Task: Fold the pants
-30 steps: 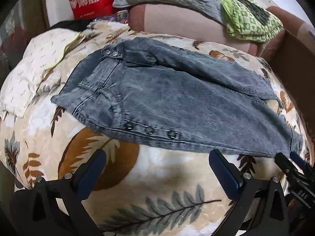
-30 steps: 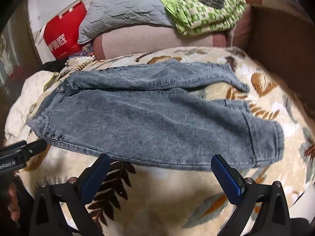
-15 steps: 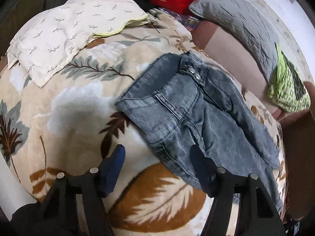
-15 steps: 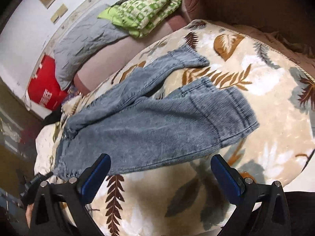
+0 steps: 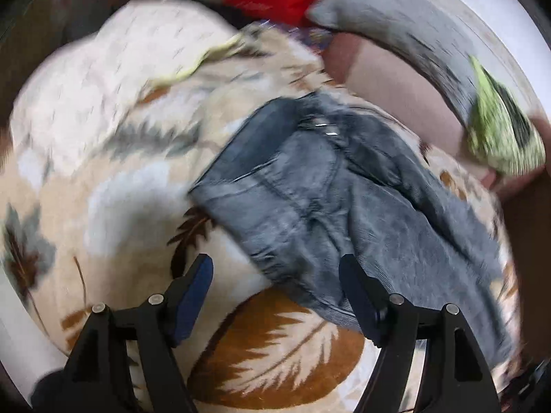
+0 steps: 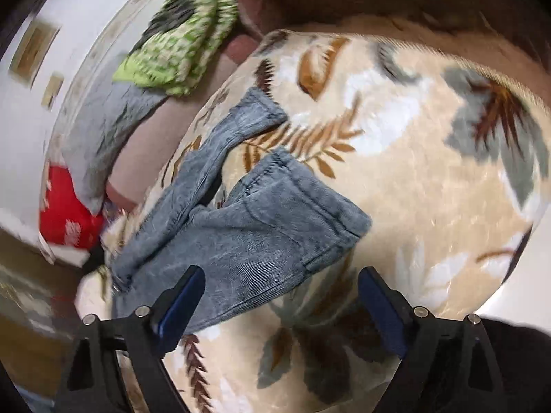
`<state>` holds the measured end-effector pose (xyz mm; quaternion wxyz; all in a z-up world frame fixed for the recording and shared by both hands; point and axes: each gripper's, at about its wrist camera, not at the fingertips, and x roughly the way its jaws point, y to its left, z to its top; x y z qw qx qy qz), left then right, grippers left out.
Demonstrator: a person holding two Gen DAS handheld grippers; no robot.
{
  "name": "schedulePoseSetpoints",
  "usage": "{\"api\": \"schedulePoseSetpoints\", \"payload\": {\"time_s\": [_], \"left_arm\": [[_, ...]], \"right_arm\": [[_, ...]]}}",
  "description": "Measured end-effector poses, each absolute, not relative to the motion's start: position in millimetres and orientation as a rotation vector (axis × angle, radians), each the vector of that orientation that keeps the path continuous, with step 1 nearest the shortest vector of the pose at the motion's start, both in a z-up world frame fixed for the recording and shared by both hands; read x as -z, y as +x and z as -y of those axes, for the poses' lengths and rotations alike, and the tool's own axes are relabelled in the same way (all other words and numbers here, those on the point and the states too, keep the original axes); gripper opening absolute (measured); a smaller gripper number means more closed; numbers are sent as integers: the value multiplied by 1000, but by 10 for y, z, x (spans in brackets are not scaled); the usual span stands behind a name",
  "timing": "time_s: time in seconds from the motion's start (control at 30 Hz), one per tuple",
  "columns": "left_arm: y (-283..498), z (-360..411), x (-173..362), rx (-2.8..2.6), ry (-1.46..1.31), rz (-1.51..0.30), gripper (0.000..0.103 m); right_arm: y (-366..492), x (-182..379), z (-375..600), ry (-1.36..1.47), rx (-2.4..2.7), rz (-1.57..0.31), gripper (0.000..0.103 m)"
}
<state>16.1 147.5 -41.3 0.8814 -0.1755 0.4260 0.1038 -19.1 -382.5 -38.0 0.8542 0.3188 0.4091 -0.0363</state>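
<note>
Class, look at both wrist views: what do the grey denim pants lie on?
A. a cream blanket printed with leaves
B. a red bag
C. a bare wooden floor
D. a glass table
A: the pants lie spread on the leaf-print blanket, whose brown and grey leaves show all round them in both views.

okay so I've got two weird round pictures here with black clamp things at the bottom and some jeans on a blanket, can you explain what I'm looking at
There is no robot: a person holds a two-fingered clamp in each hand, each carrying a fisheye camera that looks along its fingers.

One picture comes from the left gripper, by the waist of the grey-blue pants. Its jaws are opening and grip nothing.

The other comes from the right gripper, near the pants' leg cuffs. Its jaws are closing, nothing between them yet.

The pants lie unfolded on a leaf-patterned blanket. Pillows lie behind.
</note>
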Motion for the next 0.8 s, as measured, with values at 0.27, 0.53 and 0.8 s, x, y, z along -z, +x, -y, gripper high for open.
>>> {"api": "schedulePoseSetpoints", "payload": {"time_s": [0.27,0.53,0.8], "left_arm": [[195,-1120,490,-153,-253,-926,77],[321,-1956,717,-246,-650,-954,75],[582,-1970,823,-241,-700,-976,42]], "right_arm": [[-64,440,3520,642,-38,-879,92],[-197,850,4246,1050,83,-867,88],[74,868,4376,1059,134,-890,57]]}}
